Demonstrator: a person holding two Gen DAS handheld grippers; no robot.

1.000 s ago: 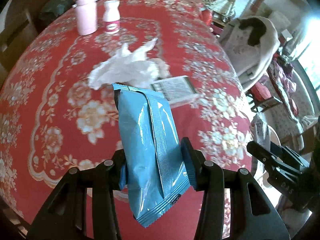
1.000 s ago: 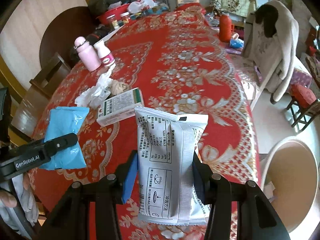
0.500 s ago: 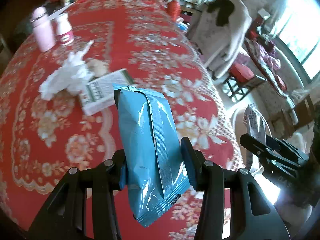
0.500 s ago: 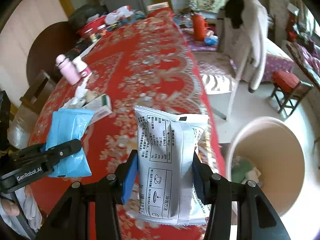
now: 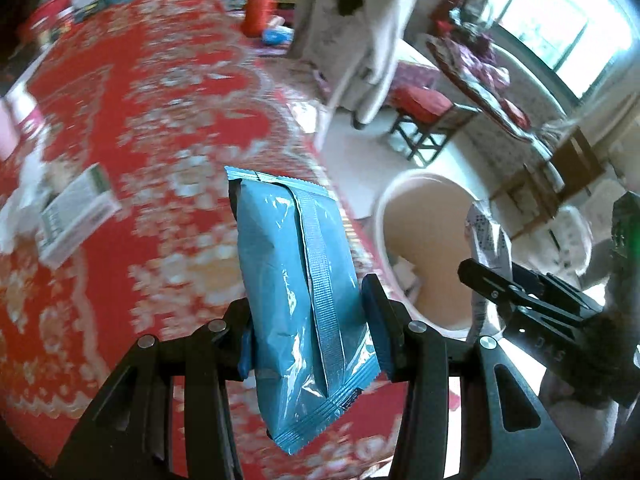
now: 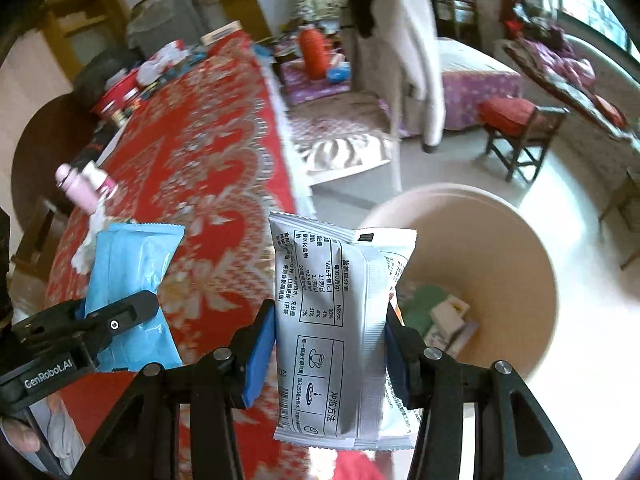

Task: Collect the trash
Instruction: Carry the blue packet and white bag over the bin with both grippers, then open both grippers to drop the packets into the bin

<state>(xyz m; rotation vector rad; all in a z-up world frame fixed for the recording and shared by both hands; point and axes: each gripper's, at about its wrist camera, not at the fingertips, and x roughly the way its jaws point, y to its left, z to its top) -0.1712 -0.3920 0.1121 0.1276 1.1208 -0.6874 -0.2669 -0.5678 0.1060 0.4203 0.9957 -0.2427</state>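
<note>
While each claw clamps a packet, left claw (image 5: 312, 350) blue packet (image 5: 298, 280), right claw (image 6: 330, 344) white packet (image 6: 338, 332).

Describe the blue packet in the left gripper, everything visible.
The blue packet is a glossy foil-like pouch with a ribbed centre seam and crimped, serrated ends. It looks sealed and slightly puffy, standing roughly upright, tilted a little. The left gripper clamps its lower half between blue pads, holding it in the air over the red tablecloth.

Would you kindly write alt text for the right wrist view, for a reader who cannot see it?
The right gripper clamps a silver printed packet upright, with a beige bin holding some trash just beyond. At left, the left gripper holds a blue packet over a red floral tablecloth.
</note>
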